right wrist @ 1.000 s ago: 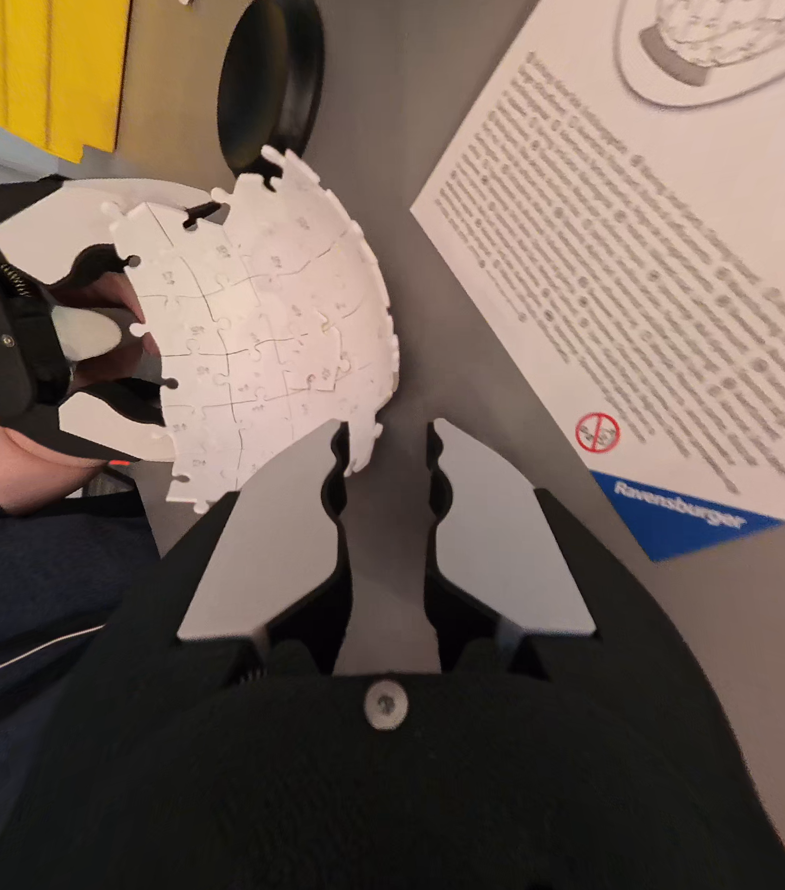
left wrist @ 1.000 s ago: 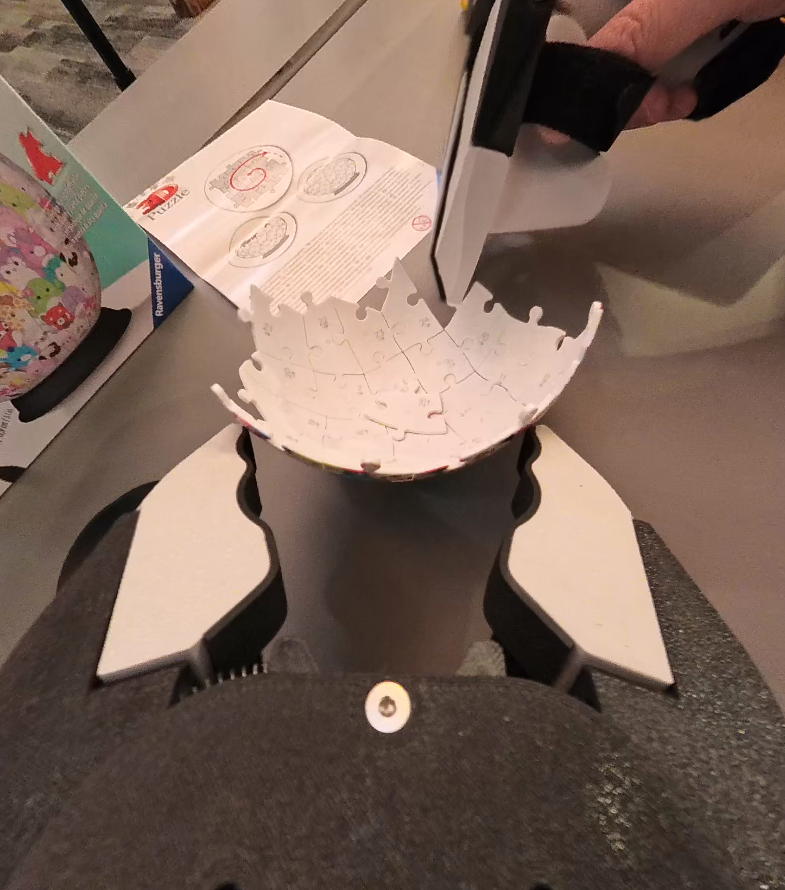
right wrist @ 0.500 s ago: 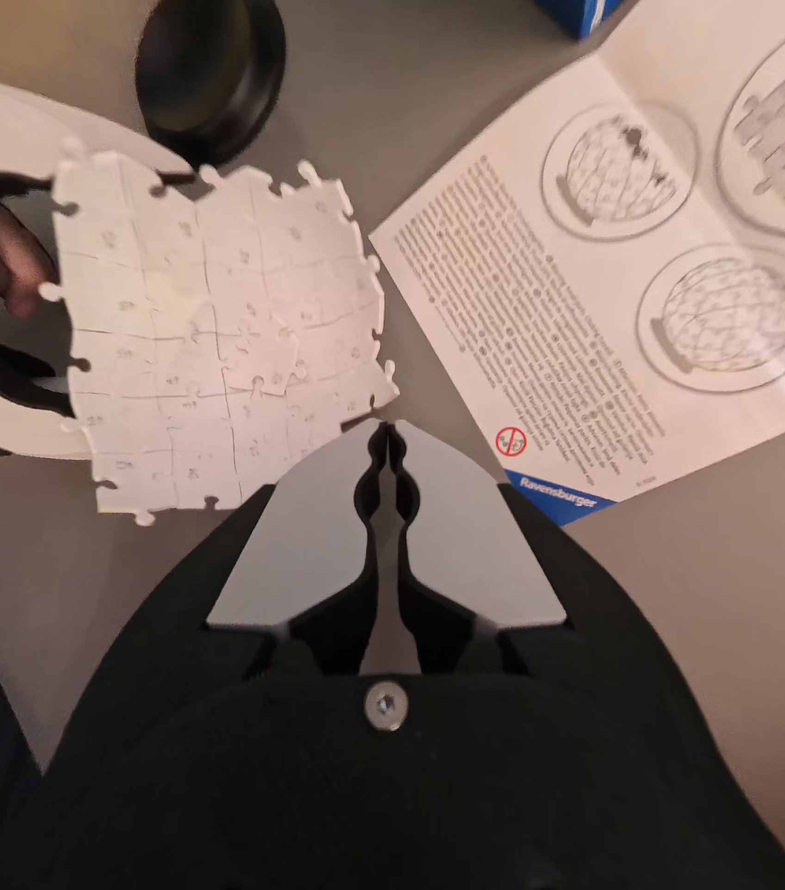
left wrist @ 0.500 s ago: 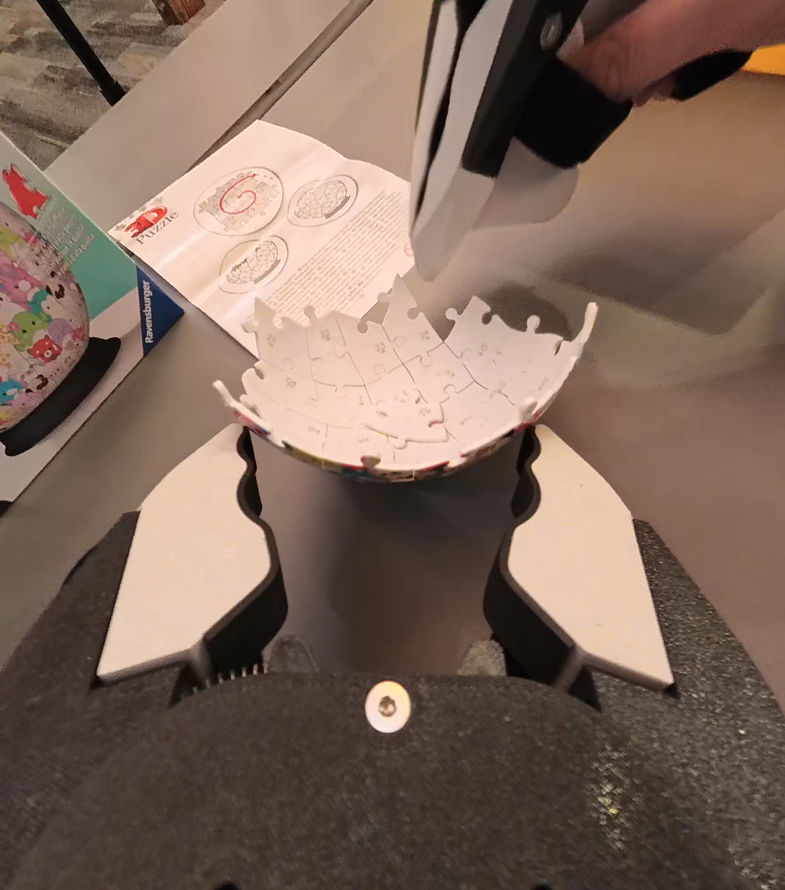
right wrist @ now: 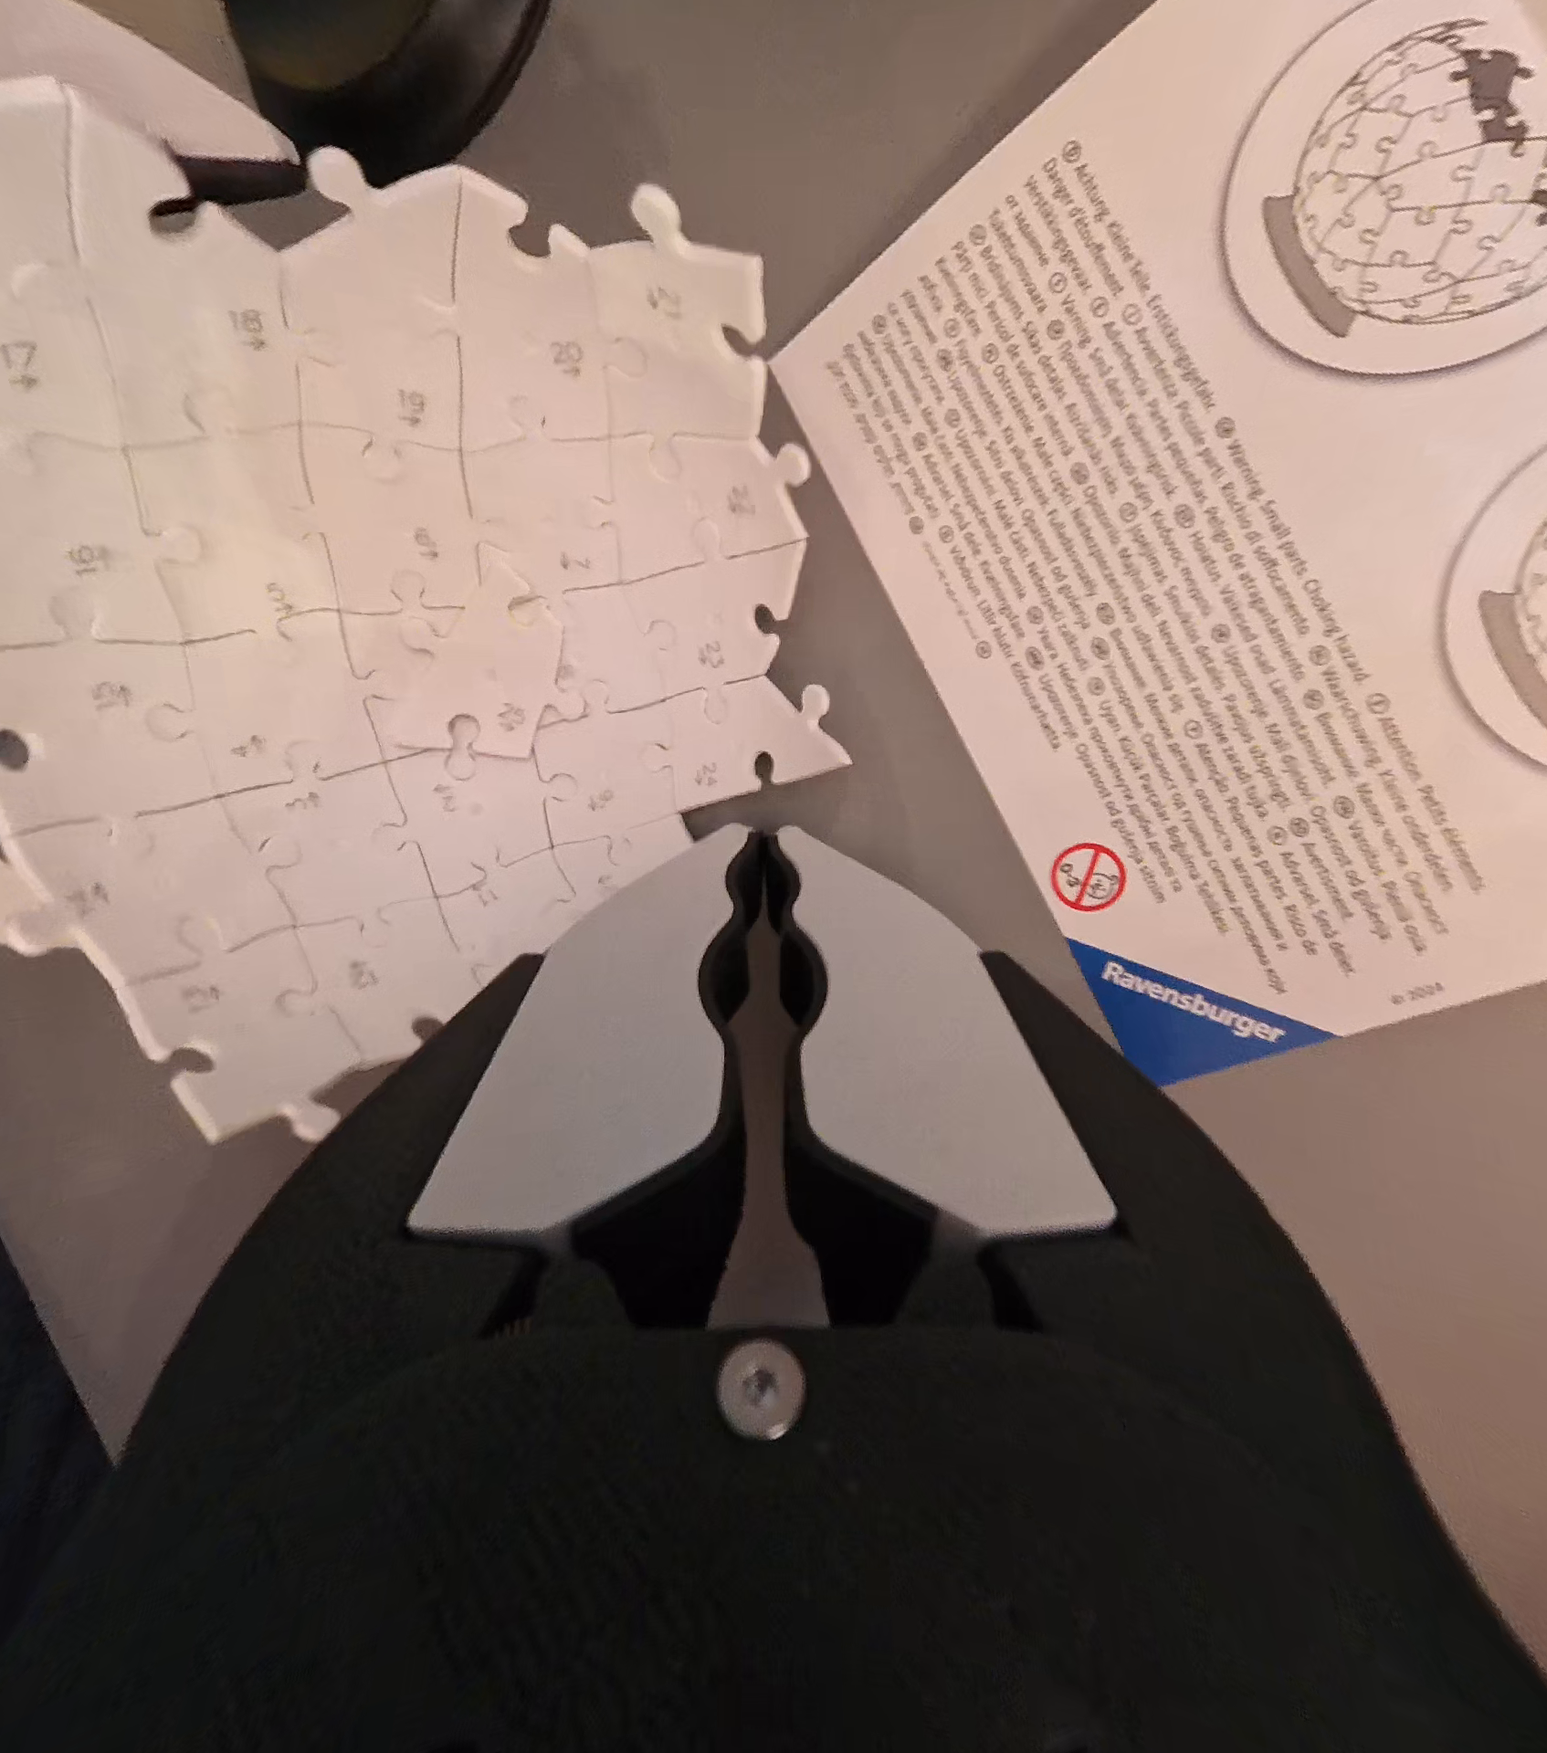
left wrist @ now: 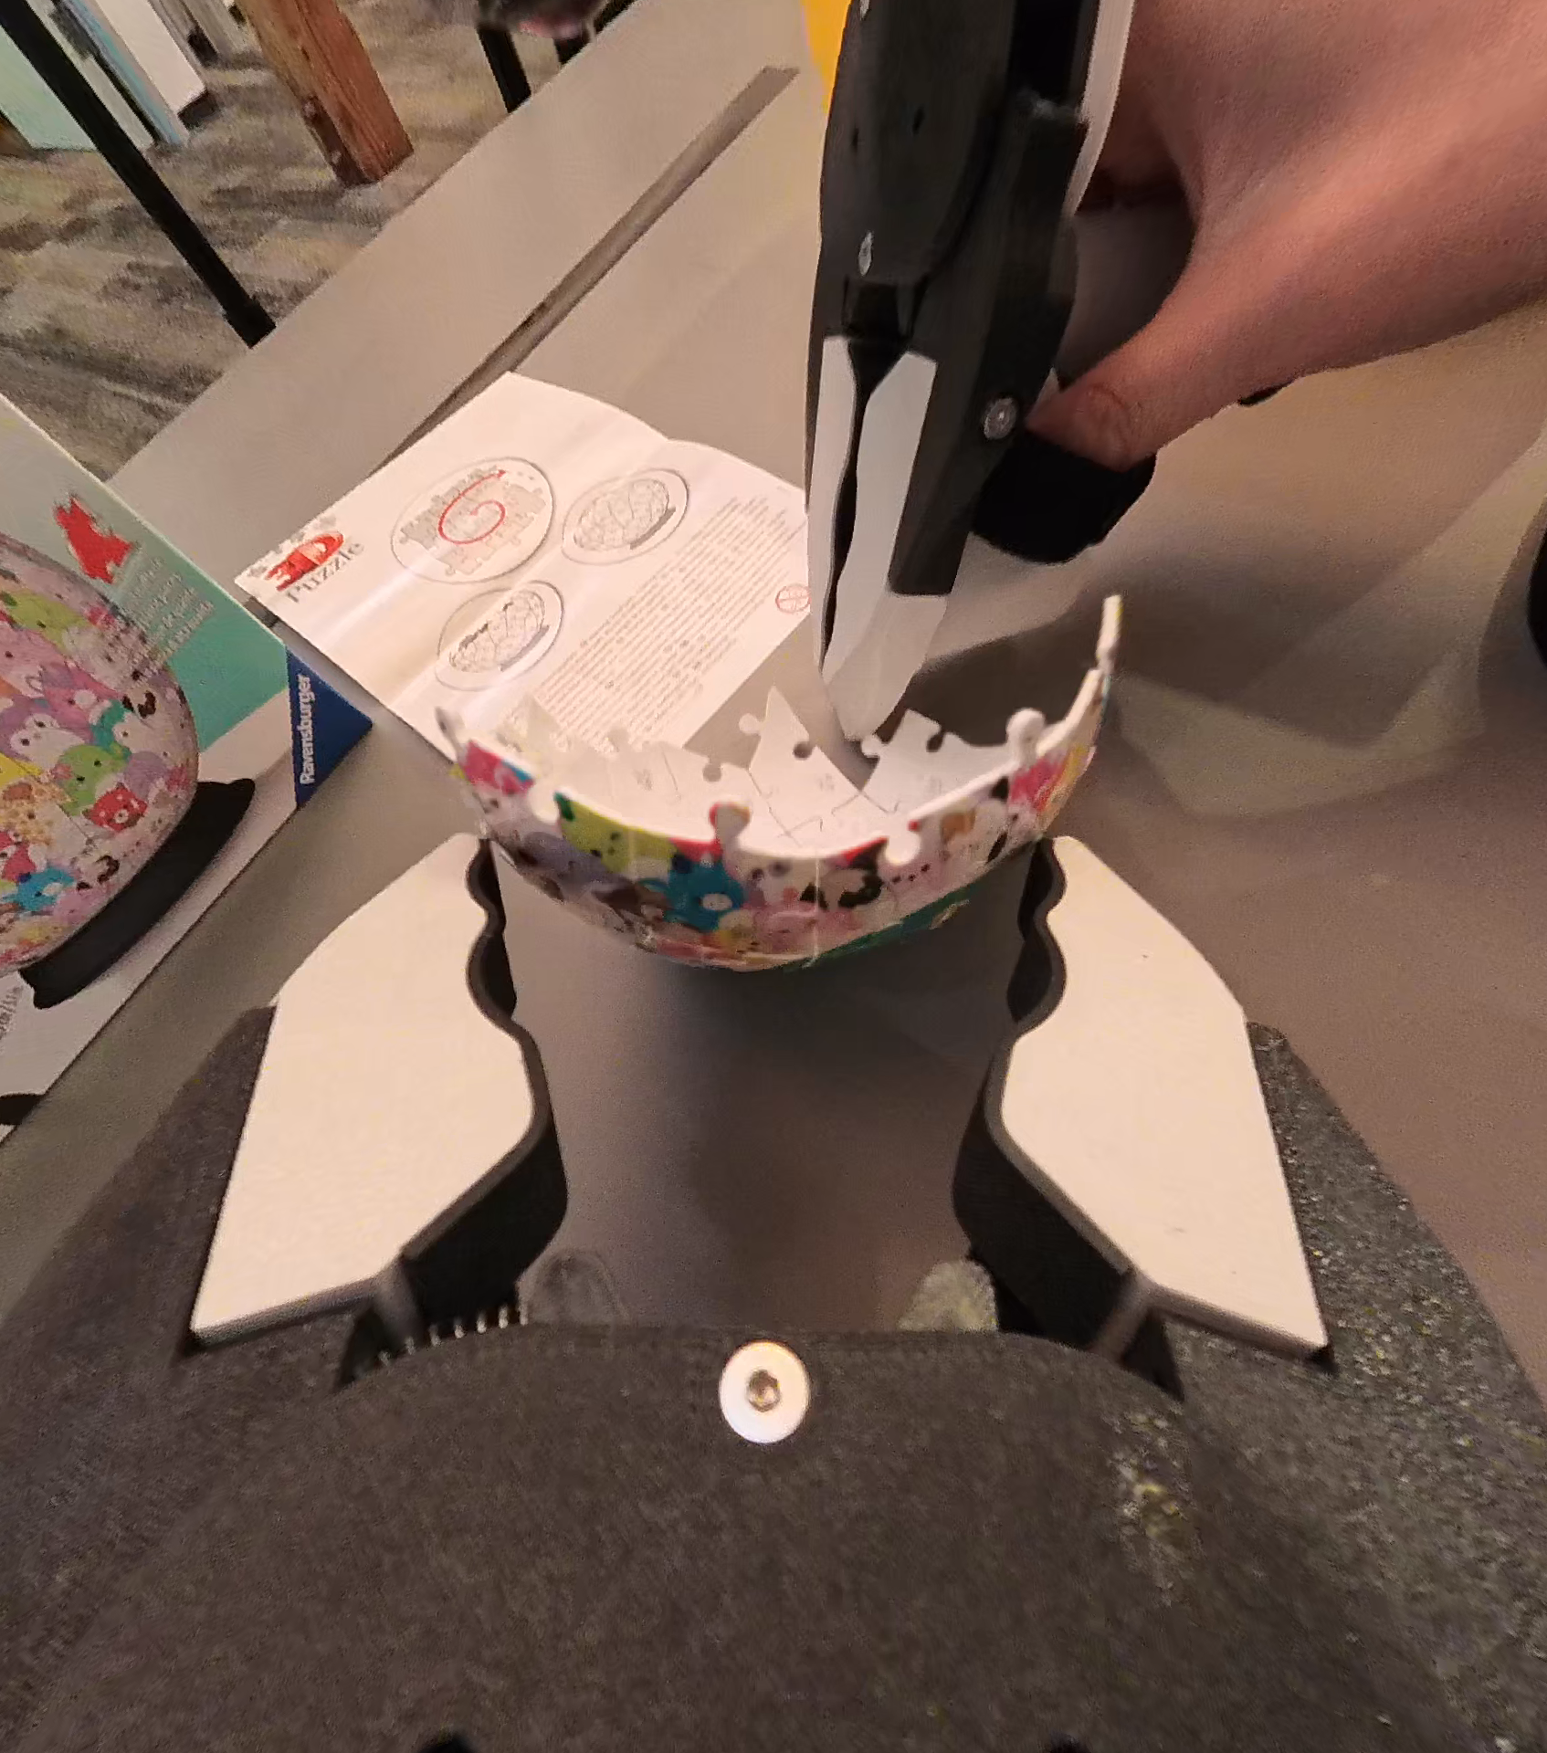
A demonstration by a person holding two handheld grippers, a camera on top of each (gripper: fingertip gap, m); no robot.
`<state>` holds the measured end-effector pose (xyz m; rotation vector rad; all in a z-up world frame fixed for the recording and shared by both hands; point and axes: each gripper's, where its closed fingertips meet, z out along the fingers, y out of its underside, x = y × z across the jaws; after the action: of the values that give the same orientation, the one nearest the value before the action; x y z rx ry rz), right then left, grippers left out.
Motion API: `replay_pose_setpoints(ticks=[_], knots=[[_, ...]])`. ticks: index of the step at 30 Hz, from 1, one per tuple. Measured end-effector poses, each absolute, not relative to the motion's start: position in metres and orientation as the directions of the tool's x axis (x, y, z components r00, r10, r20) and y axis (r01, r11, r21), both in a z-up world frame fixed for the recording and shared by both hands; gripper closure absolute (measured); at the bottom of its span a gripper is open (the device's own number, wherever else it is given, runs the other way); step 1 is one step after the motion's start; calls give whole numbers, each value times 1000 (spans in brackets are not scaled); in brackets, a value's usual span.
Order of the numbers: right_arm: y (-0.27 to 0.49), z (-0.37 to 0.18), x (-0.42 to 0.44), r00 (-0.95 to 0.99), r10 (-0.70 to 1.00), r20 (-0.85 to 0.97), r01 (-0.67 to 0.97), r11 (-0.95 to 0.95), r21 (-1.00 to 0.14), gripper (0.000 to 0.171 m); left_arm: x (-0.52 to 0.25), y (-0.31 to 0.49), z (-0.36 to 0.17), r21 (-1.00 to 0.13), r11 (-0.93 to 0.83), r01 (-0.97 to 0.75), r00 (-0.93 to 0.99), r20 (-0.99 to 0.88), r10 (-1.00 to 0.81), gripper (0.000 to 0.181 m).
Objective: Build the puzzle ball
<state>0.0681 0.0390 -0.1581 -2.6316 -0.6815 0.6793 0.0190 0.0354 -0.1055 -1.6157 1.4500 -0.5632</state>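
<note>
Between my left gripper's [left wrist: 765, 854] spread fingers sits the half-built puzzle ball [left wrist: 779, 854] — a bowl-shaped shell, colourful outside, white inside, its notched rim up. From the left wrist view I cannot tell whether the finger tips touch its sides or stand just beside them; they are wide apart either way, clamped on nothing.

My right gripper [right wrist: 762, 839] comes down from above, fingers pressed together with nothing between them, its tip at the far rim of the shell, where a gap shows in the wall. My right hand [left wrist: 1320, 190] wraps its handle.

Seen from the right wrist, the shell's white inner face [right wrist: 352, 607] shows interlocked pieces, and one loose piece [right wrist: 485, 673] lies on top of them near the middle.

On the grey table [left wrist: 1320, 901], the instruction sheet [left wrist: 561, 569] lies just behind the shell; the puzzle box [left wrist: 39, 759] is to the left.
</note>
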Motion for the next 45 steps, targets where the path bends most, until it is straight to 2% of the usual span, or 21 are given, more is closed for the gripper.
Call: replay_pose_setpoints(ticks=[5, 14, 24, 35, 45], knots=[[31, -157, 48, 719, 529, -451, 354, -837, -417, 170, 19, 33, -102, -839, 76, -538, 209, -221, -952, 78], [34, -156, 51, 753, 529, -392, 367, -831, -418, 169, 19, 34, -100, -855, 78, -513, 210, -213, -954, 80], [43, -152, 65, 776, 485, -404, 296, -844, -447, 143, 20, 37, -102, -857, 74, -510, 217, -211, -953, 80], [48, -157, 68, 777, 621, -101, 517, -722, -459, 125, 27, 35, -96, -862, 90, -499, 222, -228, -948, 81], [47, -157, 73, 807, 580, -111, 484, -758, -436, 124, 32, 28, -93, -855, 153, -495, 206, -287, -935, 82]])
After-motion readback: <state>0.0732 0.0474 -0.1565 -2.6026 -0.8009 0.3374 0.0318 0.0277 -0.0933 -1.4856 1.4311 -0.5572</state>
